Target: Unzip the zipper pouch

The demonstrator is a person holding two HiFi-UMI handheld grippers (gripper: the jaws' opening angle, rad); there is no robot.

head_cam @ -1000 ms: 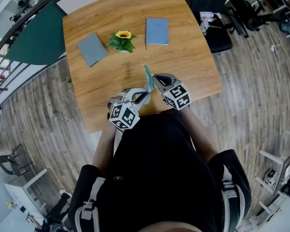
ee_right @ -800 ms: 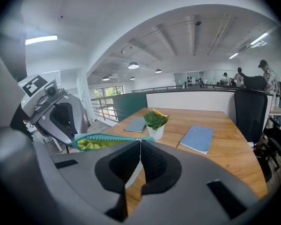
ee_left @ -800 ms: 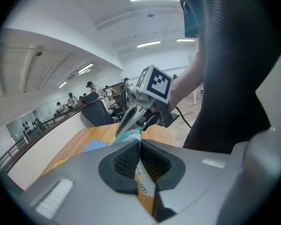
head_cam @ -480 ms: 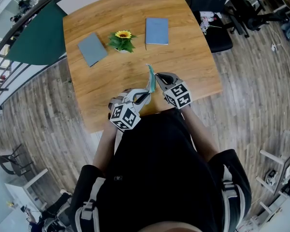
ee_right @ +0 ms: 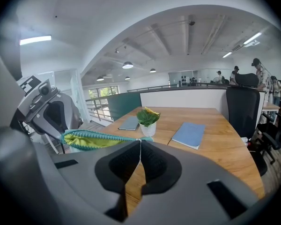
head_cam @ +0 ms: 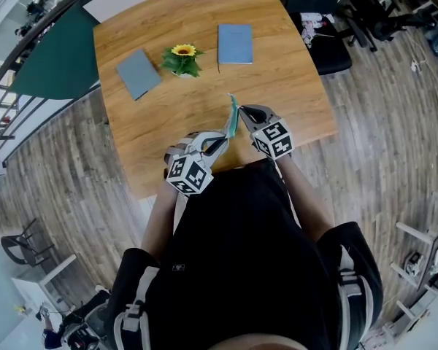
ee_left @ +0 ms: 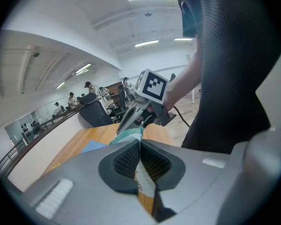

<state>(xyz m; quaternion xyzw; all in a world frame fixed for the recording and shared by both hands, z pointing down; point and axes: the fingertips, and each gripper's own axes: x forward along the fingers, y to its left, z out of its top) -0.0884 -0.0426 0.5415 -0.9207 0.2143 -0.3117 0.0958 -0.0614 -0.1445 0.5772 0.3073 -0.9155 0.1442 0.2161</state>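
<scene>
**Right gripper (head_cam: 242,111) has slid right; zip part open**

Over the light wooden table's (head_cam: 292,93) near edge, the teal fabric zipper pouch (head_cam: 234,115) hangs stretched between both tools. Left gripper (head_cam: 223,137) clamps tight on its end; the right pinches what I judge to be the slider pull. Unzipping is under way, and next calls for a steady pull rightward. Only the right gripper view shows its yellow-green lining (ee_right: 79,142) gaping.

The pouch (ee_right: 91,138) was teal knit outside, yellow-green within; the bench (head_cam: 277,86) was warm brown wood grain; the grey book (head_cam: 138,73) was slate, the blue book (head_cam: 235,44) pale; the flower (head_cam: 184,50) was yellow with green leaves, its pot (ee_right: 149,129) white; the left tool (head_cam: 223,138) and right tool (head_cam: 241,112) were grey with black-and-white square markers.
</scene>
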